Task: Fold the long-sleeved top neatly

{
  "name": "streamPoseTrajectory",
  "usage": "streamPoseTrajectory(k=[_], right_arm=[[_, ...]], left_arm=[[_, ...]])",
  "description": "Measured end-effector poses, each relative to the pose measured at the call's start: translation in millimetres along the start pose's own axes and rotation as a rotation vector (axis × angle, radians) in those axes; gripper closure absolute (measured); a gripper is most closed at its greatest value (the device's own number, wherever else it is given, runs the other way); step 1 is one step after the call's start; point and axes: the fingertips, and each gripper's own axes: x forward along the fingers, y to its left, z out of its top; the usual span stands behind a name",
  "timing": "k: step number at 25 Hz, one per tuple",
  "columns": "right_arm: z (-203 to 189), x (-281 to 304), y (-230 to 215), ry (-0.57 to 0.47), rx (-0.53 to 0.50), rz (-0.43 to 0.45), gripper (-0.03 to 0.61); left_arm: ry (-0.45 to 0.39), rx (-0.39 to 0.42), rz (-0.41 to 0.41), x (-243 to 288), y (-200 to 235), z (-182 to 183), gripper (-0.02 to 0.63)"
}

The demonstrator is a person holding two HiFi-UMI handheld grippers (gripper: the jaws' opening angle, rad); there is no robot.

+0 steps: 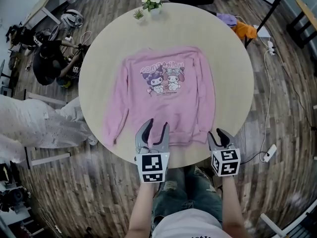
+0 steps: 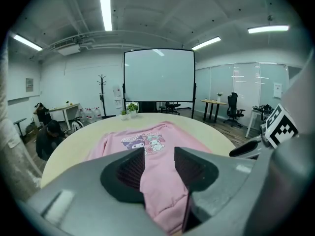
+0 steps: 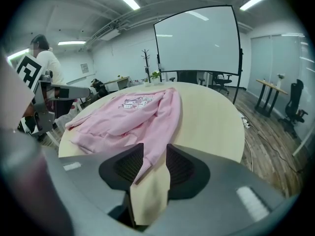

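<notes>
A pink long-sleeved top (image 1: pixel 168 103) with a cartoon print lies flat, face up, on the round beige table (image 1: pixel 223 58), both sleeves down along its sides. My left gripper (image 1: pixel 157 125) hovers over the hem at the near edge. Its jaws are open, and in the left gripper view (image 2: pixel 160 156) the pink fabric (image 2: pixel 162 132) shows through the gap. My right gripper (image 1: pixel 216 134) is at the end of the right sleeve by the table's front edge. It is open too (image 3: pixel 155 154), with the sleeve cuff (image 3: pixel 143 168) lying in the gap below the pads, not pinched.
A small potted plant (image 1: pixel 151 3) stands at the table's far edge. A person in dark clothes (image 1: pixel 47 63) crouches on the floor at left, next to white cloth (image 1: pixel 39 123). Cables and a power strip (image 1: pixel 270 152) lie on the floor at right.
</notes>
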Motion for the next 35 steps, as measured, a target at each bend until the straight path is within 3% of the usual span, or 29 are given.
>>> streamPoseTrajectory(k=[15, 22, 26, 35], right_arm=[[-41, 21, 26, 0.084, 0.049, 0.035, 0.385], [-46, 26, 25, 0.108, 0.02, -0.015, 0.425], [-45, 27, 23, 0.103, 0.03, -0.023, 0.52], [-32, 13, -10, 0.084, 0.064, -0.077, 0.531]], left_arm=[[0.041, -0.014, -0.004, -17, -12, -28, 0.423], [0.052, -0.022, 0.02, -22, -3, -32, 0.423], [0.051, -0.035, 0.031, -23, 3, -32, 0.423], [0.029, -0.03, 0.024, -21, 4, -16, 0.423]])
